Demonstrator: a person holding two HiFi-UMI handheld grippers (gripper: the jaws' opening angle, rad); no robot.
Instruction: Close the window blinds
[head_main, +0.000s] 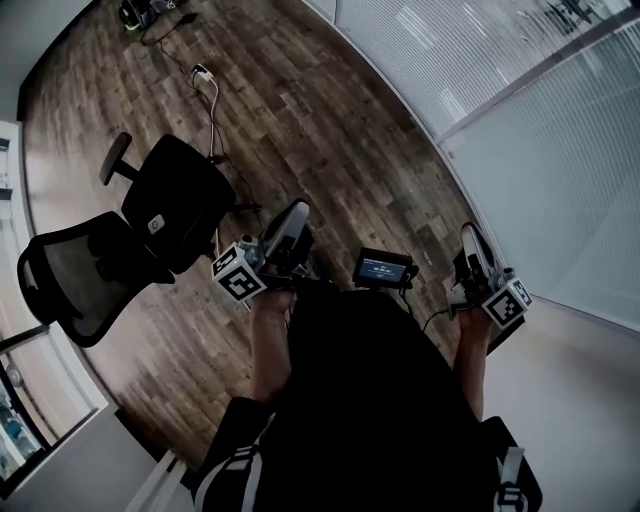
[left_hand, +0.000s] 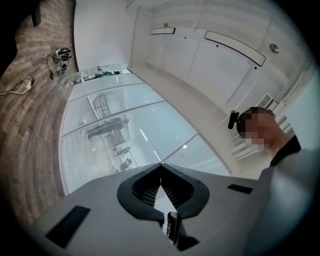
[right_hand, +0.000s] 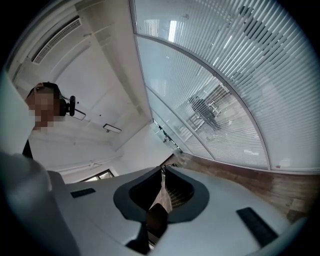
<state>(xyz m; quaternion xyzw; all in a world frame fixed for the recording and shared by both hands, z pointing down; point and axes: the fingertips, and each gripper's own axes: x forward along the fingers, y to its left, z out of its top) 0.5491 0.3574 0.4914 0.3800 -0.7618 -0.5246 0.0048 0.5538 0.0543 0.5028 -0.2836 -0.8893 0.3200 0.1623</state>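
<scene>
The window blinds (head_main: 560, 170) hang lowered over the tall glass panes along the right and far side of the room. Their thin horizontal slats are tilted enough that building shapes outside show through them in both gripper views. A pale frame bar divides the panes.

The left hand-held gripper (head_main: 297, 214) is held out in front of the person's body over the wooden floor (head_main: 330, 130), well apart from the blinds. In the left gripper view its jaws are clenched tip to tip with nothing between them, pointing toward the slatted glass.

The right hand-held gripper (head_main: 470, 234) is at the person's right, nearer the window, above the strip where the floor meets the pale sill, not touching the blinds. In the right gripper view its jaws are also clenched together and empty.

A small screen device (head_main: 385, 268) sits at chest level between the two grippers. To the left, two black office chairs (head_main: 175, 200) stand side by side, and a cable (head_main: 212, 100) trails across the floor farther away.
</scene>
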